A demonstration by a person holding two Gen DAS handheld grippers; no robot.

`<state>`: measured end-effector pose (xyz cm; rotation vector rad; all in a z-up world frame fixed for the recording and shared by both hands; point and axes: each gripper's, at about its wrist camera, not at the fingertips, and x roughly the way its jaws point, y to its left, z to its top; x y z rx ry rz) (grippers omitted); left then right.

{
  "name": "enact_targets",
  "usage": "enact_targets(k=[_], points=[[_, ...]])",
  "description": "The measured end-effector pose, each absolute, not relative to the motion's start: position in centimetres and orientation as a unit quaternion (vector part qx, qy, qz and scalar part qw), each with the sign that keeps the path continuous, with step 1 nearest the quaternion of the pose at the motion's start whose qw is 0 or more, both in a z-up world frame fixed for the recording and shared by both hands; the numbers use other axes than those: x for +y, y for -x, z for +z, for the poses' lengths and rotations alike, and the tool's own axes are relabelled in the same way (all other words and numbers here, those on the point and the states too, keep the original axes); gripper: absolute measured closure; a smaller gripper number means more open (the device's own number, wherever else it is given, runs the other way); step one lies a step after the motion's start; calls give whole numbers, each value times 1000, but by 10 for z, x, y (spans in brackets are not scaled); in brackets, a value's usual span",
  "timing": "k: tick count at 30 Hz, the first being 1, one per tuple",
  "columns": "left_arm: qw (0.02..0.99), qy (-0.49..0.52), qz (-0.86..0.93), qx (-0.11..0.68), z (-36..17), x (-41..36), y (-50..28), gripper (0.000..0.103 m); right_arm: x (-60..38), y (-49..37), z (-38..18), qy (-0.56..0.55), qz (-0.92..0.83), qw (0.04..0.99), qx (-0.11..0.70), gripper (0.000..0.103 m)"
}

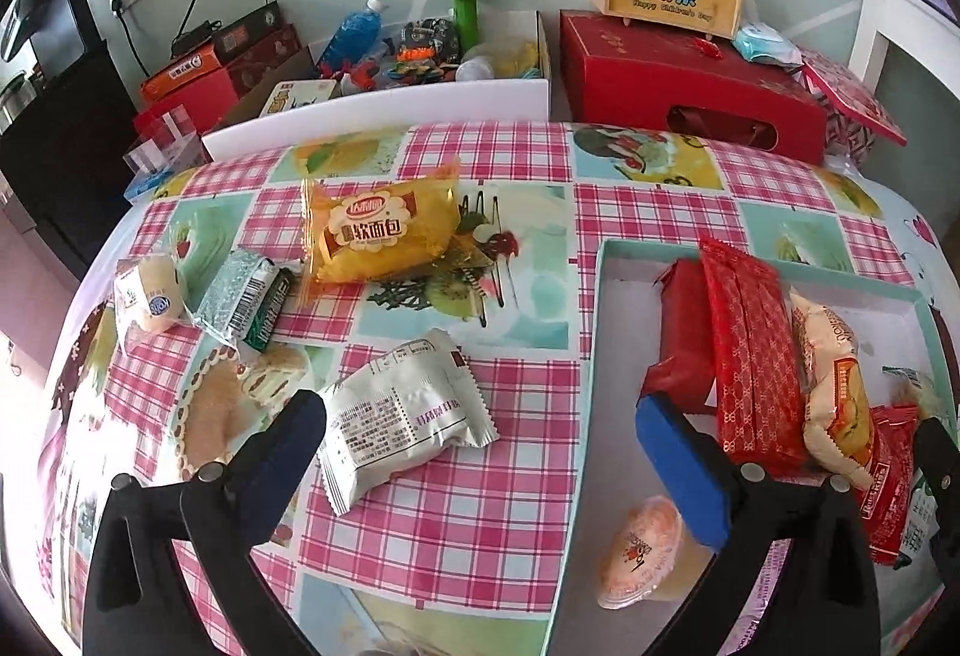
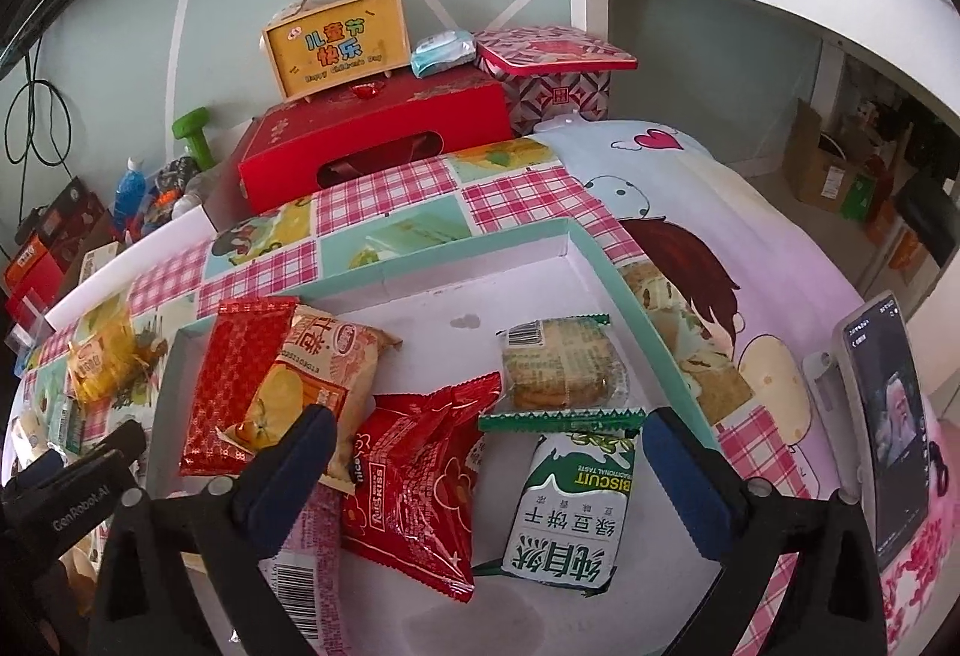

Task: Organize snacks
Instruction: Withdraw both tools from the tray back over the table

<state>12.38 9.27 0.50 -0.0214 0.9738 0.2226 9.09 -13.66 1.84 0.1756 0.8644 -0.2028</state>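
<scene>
Both grippers are seen spread wide and empty. Left gripper (image 1: 480, 437) is held above the checked counter (image 1: 456, 530), its fingers straddling a white snack packet (image 1: 402, 416) lying outside the tray (image 1: 591, 356). A yellow bread packet (image 1: 381, 230) and a small green-and-white packet (image 1: 240, 296) lie farther off on the counter. Right gripper (image 2: 489, 443) is held over the tray (image 2: 624, 290), in which a red Nice Kiss packet (image 2: 420, 482), a green biscuit packet (image 2: 570, 506), a clear-wrapped cake (image 2: 564, 362) and a red patterned packet (image 2: 231, 380) are gathered. A jelly cup (image 1: 651, 557) sits at the tray's near end.
</scene>
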Motion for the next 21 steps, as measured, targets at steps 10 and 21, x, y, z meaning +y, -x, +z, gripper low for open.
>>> enact_targets(k=[10,21], points=[[875,1,101,473,5,92,-123,0,-136,-90,22,-88,-95,900,415,0],[871,9,109,480,12,113,-114,0,-107,-89,33,-82,-54,909,405,0]])
